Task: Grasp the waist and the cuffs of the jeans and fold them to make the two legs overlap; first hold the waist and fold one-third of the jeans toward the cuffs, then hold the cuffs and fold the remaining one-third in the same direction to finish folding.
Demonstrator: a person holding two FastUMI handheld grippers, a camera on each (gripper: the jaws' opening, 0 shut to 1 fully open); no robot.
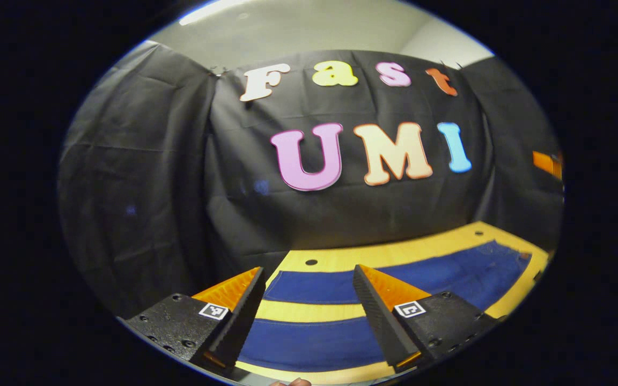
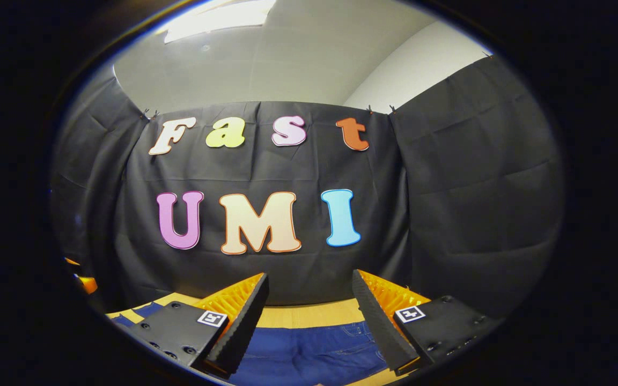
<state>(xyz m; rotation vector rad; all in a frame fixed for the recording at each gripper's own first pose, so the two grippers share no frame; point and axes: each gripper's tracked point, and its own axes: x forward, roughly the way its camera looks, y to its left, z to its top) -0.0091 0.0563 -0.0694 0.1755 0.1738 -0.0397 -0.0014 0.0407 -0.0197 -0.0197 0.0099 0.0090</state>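
Fingers first: both pairs are spread wide and holding nothing. On the left gripper (image 1: pixel 309 276), the two black wedge fingers (image 1: pixel 377 316) stand well apart with the jeans (image 1: pixel 448 276) visible through the gap below them, and neither tip touches the fabric as far as I can see. The right gripper (image 2: pixel 309 284) looks the same: fingers (image 2: pixel 379 321) released, hanging above the denim, nothing pinched.

As for progress, I'd say basically nothing is done yet. In the left gripper view the jeans lie flat on the yellow worktop (image 1: pixel 336 260), and the two legs run side by side as separate blue bands with a strip of worktop between them, stretching off toward 3 o'clock. So the legs aren't overlapped. In the right gripper view the denim sits at 6 o'clock, right under the fingers, with some stitching showing, which could be the waist or pocket area, but I can't tell for sure.

Judging from that, everything is still to come: bringing one leg over the other, then the waist-third fold, then the cuff-third fold. Both grippers seem to be just hovering at the ready over their ends of the jeans.
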